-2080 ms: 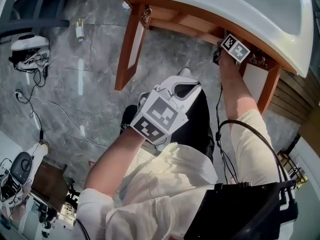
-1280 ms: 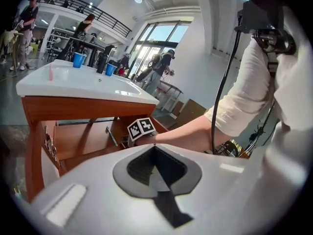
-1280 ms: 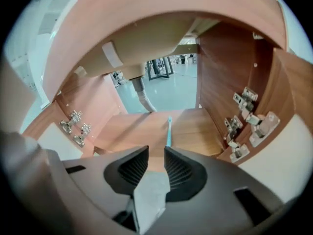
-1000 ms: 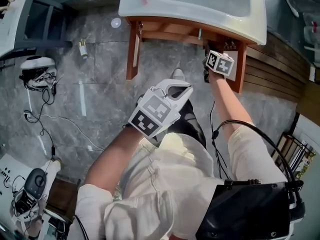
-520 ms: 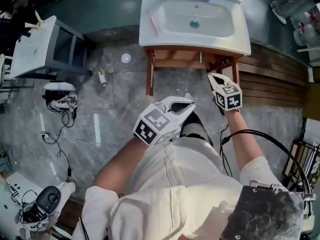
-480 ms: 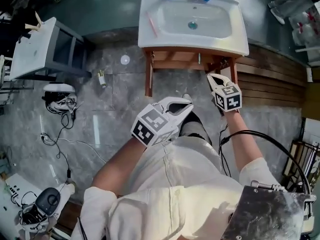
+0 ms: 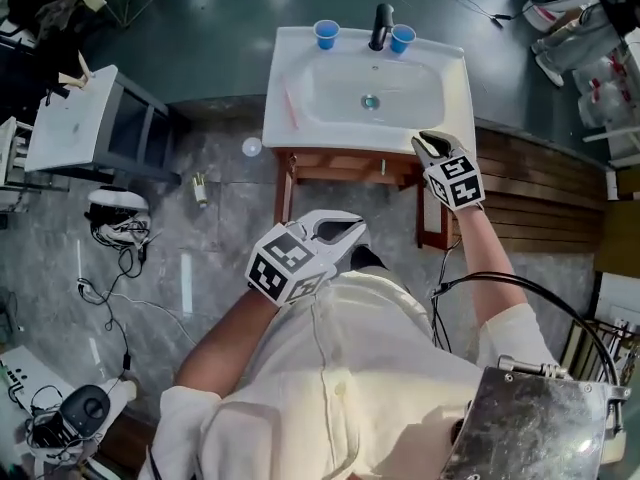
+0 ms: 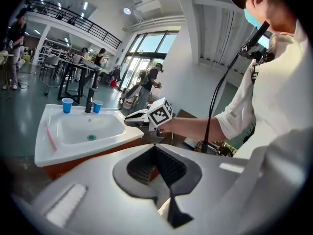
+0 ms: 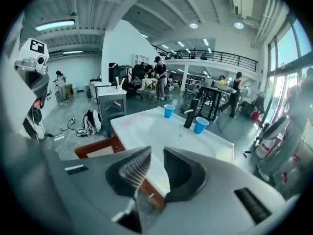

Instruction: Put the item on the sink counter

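Sink point(image 7: 452, 88): smooth, glossy white, ceramic-looking.
Stand point(image 7: 283, 193): reddish-brown wood.
Cups point(image 7: 326, 34): blue plastic.
Floor point(image 7: 200, 238): polished grey stone look.
Your shirt point(image 7: 350, 368): cream cloth.
Your left tongs point(image 8: 155, 148): matt plastic, ribbed pads.

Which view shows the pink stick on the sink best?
Head view: the pink stick lies whole on the sink's left rim. Left gripper view shows it smaller, slanted; right gripper view only a faint pink streak.

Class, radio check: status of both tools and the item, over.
Left tool shut, empty. Right tool opening above sink front corner, nothing visible between. Item unidentified; toothbrush, two cups on sink. Nothing in the way.
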